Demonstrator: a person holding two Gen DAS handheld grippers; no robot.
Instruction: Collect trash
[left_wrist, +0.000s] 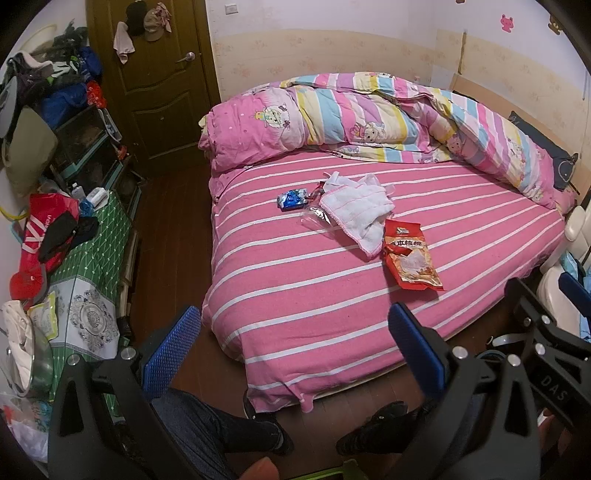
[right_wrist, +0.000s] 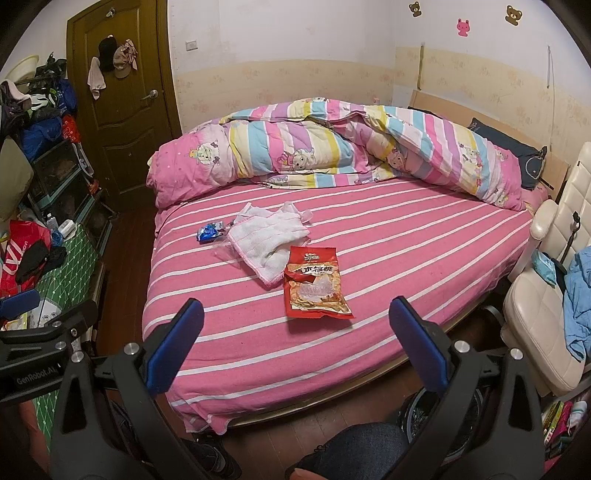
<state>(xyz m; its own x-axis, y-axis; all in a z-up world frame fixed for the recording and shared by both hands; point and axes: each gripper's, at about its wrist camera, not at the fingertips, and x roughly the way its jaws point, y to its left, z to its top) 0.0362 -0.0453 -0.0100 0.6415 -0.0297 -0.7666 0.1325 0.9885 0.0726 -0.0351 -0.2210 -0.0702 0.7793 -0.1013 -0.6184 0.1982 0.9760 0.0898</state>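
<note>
both wrist cams sit high at the foot side of the bed (left_wrist: 332, 295), well back, facing down and across it toward the far wall. left view is nearer the cluttered table (left_wrist: 85, 258), right view nearer the white chair (right_wrist: 546, 295). shared: bed, quilt (right_wrist: 332, 147), door (left_wrist: 155, 74).

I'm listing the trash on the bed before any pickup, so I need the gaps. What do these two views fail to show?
- Clear plastic wrapper: its far end runs under the white cloth in both views; its full extent is hidden.
- Small blue packet: print too small to read.
- Red snack bag: full or empty, unclear from above.
- No bin appears in either view.
- Left gripper and right gripper: both open, holding nothing.
</note>
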